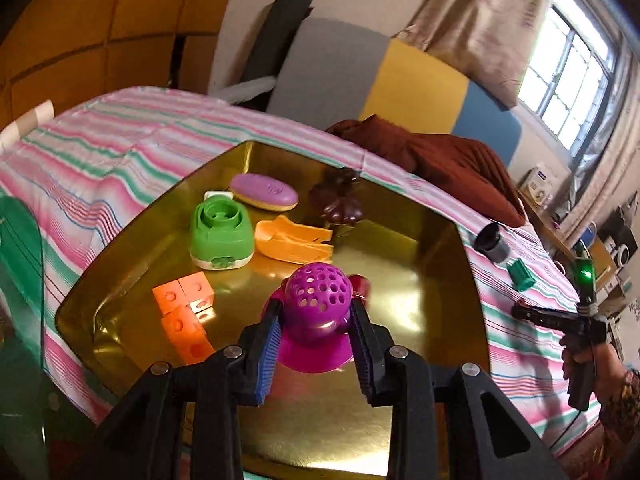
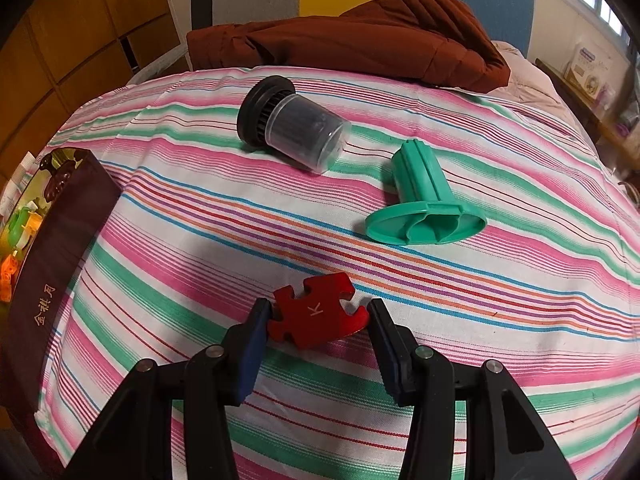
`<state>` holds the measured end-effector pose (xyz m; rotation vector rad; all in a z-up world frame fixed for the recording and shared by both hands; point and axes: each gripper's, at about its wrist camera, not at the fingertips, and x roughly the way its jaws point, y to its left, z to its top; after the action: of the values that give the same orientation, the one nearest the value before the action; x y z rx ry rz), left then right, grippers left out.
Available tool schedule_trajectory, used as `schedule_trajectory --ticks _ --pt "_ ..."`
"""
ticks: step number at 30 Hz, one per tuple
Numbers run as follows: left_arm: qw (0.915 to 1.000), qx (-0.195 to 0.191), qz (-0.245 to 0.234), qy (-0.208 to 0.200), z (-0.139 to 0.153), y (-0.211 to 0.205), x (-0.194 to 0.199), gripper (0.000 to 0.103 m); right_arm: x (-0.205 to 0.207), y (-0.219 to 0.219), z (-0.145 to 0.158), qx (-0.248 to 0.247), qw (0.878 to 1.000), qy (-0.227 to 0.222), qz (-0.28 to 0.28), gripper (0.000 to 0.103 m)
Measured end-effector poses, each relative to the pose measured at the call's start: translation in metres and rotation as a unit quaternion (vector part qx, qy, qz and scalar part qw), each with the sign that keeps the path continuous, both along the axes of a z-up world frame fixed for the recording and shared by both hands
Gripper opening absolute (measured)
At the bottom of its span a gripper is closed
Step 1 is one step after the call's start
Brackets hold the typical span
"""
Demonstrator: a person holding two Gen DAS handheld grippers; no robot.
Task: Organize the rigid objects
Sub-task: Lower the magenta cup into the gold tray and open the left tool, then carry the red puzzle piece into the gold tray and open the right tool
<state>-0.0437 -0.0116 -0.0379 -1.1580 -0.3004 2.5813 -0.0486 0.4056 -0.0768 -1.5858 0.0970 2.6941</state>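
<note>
Left gripper jaws hide the purple toy's sides.

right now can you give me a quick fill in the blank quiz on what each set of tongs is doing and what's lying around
1. The left tongs are shut on a purple ball full of ____.
2. The red puzzle piece between the right tongs is marked with the letter ____.
3. The green box sits in the ____ tray.
4. The green spool lies on the ____ cloth.

Missing words: holes; K; gold; striped
</note>
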Motion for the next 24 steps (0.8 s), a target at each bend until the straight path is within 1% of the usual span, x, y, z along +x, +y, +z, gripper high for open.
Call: schedule_trajectory --ticks 2,5,8,9,10,11,13,18,24 --pt "0.9998 -0.013 0.004 -0.013 -0.006 0.001 -0.007 0.033 0.0 -0.001 0.0 0.002 1.0 0.001 0.001 0.05" --pt "0.9993 -0.023 0.012 -0.028 -0.014 0.003 -0.013 0.033 0.0 -0.001 0.0 0.003 1.0 0.002 -0.001 0.05" --pt "0.9986 -0.034 0.025 -0.032 -0.018 0.003 -0.015 0.033 0.0 -0.001 0.0 0.003 1.0 0.002 -0.001 0.05" --pt "0.9982 -0.041 0.029 -0.032 -0.019 0.003 -0.016 0.036 0.0 -0.001 0.0 0.004 1.0 0.002 -0.001 0.05" --pt "0.9981 -0.044 0.031 -0.031 -0.019 0.003 -0.015 0.045 0.0 -0.001 0.0 0.004 1.0 0.002 -0.001 0.05" --pt "0.998 -0.046 0.031 -0.03 -0.02 0.003 -0.014 0.05 0.0 -0.001 0.0 0.004 1.0 0.002 -0.001 0.05" --pt "0.9981 -0.045 0.031 -0.028 -0.021 0.002 -0.009 0.051 -0.001 -0.002 0.0 0.005 1.0 0.002 -0.001 0.05" --pt "0.9989 -0.041 0.021 0.011 -0.012 0.003 0.018 0.051 -0.001 -0.002 0.0 0.006 1.0 0.003 -0.003 0.05" --pt "0.9993 -0.025 -0.012 0.025 -0.009 0.014 0.042 0.051 0.0 -0.002 0.001 0.008 1.0 0.004 -0.006 0.05"
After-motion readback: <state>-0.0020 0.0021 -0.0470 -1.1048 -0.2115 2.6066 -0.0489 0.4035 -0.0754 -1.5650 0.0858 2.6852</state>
